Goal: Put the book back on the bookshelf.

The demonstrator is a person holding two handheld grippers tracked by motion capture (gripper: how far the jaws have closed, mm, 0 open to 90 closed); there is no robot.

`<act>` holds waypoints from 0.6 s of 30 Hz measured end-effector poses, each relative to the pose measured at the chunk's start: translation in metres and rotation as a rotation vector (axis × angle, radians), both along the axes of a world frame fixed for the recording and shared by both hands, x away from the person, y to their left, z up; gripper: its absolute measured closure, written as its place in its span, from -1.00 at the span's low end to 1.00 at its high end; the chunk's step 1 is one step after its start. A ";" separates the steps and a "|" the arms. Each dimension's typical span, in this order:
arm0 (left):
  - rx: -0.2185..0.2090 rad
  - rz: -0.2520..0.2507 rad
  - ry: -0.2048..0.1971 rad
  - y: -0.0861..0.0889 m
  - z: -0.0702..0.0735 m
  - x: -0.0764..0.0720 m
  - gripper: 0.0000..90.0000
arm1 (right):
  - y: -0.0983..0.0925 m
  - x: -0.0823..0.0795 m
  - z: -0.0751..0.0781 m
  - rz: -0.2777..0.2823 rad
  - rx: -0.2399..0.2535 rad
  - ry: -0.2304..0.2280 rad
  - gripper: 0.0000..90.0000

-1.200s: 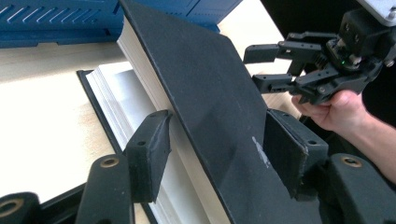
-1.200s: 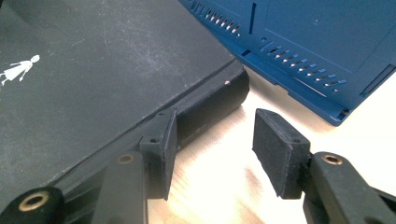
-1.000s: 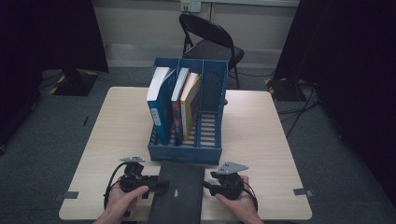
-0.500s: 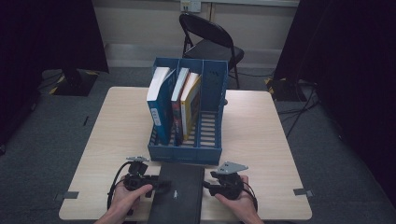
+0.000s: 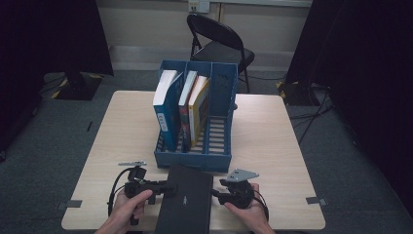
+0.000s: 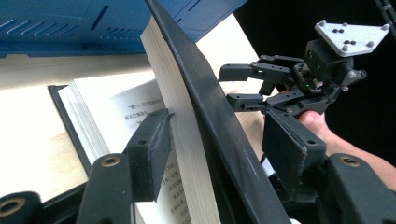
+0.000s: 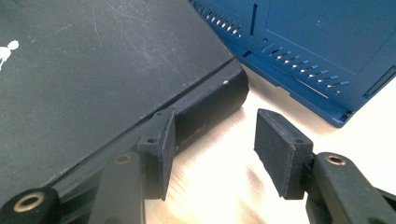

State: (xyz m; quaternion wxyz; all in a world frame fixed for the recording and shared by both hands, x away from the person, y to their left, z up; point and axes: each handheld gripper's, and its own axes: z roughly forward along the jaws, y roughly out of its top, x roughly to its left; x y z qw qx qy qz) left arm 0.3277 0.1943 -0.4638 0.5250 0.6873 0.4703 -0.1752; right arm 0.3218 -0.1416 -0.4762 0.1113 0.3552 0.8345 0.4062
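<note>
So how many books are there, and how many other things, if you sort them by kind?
Books: 4. Three stand in the rack: a blue book, a red book and a yellow book. A black book lies on the table.
Blue racks: 1
Chairs: 1
Grippers: 2, the left gripper and the right gripper
Total: 8
</note>
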 end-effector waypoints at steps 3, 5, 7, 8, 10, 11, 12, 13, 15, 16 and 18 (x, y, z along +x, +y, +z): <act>0.019 -0.041 0.047 -0.001 -0.005 0.000 -0.05 | 0.000 0.000 0.000 0.000 0.000 -0.002 0.07; 0.039 -0.067 0.065 -0.007 -0.011 -0.006 -0.04 | 0.000 0.000 0.000 0.000 0.001 0.000 0.07; 0.068 -0.083 0.082 -0.011 -0.013 -0.006 -0.11 | 0.001 0.000 0.000 0.001 -0.001 -0.002 0.07; 0.063 -0.079 0.082 -0.011 -0.014 -0.005 -0.13 | 0.001 -0.001 0.000 0.002 -0.002 -0.003 0.07; 0.071 -0.081 0.088 -0.012 -0.015 -0.003 -0.10 | 0.001 0.000 0.000 0.003 -0.001 -0.001 0.07; 0.082 -0.086 0.098 -0.014 -0.016 -0.001 -0.13 | 0.001 0.000 0.000 0.003 -0.001 -0.001 0.07; 0.088 -0.091 0.106 -0.015 -0.017 0.002 -0.14 | 0.001 0.000 0.000 0.004 -0.001 -0.001 0.07; 0.081 -0.092 0.110 -0.015 -0.017 0.003 -0.14 | 0.001 0.000 0.000 0.003 -0.001 0.000 0.07; 0.080 -0.098 0.122 -0.016 -0.018 0.007 -0.07 | 0.001 0.000 0.000 0.006 0.000 0.002 0.07; 0.087 -0.096 0.116 -0.017 -0.019 0.009 -0.03 | 0.001 0.000 0.000 0.007 0.000 0.000 0.07; 0.095 -0.112 0.125 -0.020 -0.018 0.013 0.02 | 0.001 0.001 0.000 0.009 0.003 0.003 0.07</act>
